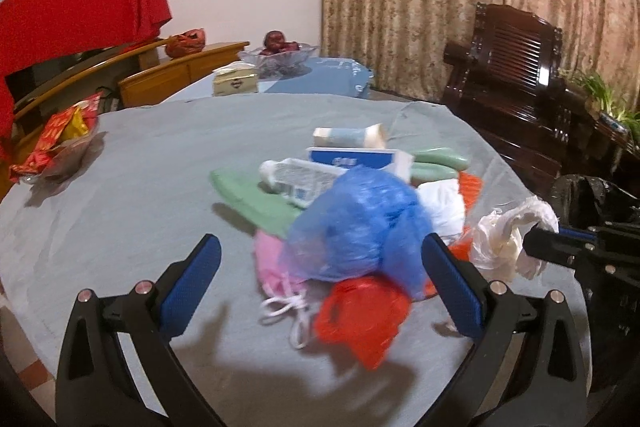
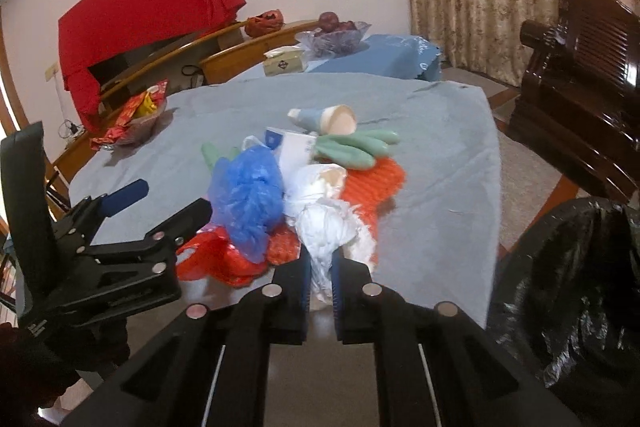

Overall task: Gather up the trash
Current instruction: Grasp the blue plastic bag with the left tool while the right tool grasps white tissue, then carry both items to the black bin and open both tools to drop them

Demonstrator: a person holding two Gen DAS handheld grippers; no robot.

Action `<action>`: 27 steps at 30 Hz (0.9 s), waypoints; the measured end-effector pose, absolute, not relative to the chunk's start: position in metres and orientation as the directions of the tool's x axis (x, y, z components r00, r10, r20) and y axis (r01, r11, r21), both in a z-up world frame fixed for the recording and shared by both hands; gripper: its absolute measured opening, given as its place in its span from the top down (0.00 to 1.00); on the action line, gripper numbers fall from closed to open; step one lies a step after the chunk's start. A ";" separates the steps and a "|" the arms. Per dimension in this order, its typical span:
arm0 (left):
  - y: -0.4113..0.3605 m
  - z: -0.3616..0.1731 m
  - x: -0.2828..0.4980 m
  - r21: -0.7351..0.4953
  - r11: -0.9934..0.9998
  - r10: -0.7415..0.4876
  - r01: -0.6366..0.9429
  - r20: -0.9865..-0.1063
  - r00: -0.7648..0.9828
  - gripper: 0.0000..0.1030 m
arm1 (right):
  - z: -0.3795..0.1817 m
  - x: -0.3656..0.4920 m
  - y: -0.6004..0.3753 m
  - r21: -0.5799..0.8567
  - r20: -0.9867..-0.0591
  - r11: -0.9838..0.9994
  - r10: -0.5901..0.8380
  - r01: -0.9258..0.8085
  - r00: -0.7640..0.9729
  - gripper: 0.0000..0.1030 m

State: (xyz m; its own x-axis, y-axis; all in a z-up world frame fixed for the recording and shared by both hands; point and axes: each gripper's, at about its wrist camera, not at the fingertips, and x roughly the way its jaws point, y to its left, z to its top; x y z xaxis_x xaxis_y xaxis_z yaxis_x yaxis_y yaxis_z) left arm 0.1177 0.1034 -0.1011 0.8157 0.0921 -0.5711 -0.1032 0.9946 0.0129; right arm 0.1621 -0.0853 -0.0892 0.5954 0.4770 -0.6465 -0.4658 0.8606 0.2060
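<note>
Right tongs (image 2: 320, 277) clamp a white bag (image 2: 326, 227) at the pile's near right edge.
Left tongs (image 1: 320, 267) gape wide around a blue bag (image 1: 356, 227) on the grey tabletop (image 1: 160, 187); a black bin bag (image 2: 580, 287) stands right.

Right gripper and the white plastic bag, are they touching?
Touching. The right wrist view shows the right gripper shut on the white plastic bag, pinched between both fingers.

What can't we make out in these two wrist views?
- Print on the clear bottle: left wrist view, motion blur.
- Inside of the black bin bag: right wrist view, cut by the frame edge.
- Underside of the white bag: right wrist view, hidden by the right gripper, jaws shut on it.
</note>
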 end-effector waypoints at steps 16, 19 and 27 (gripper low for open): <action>0.075 -0.119 0.146 0.023 1.000 -0.002 0.020 -0.616 0.788 0.93 | -0.094 0.173 -0.103 0.235 -0.641 0.873 0.470 -0.427 0.607 0.91; 0.076 -0.116 0.145 0.012 1.000 -0.005 0.016 -0.611 0.792 0.95 | -0.090 0.172 -0.103 0.237 -0.634 0.873 0.472 -0.427 0.613 0.91; 0.080 -0.088 0.130 -0.006 1.000 -0.005 0.002 -0.560 0.829 0.97 | -0.071 0.165 -0.108 0.228 -0.598 0.873 0.476 -0.432 0.645 0.91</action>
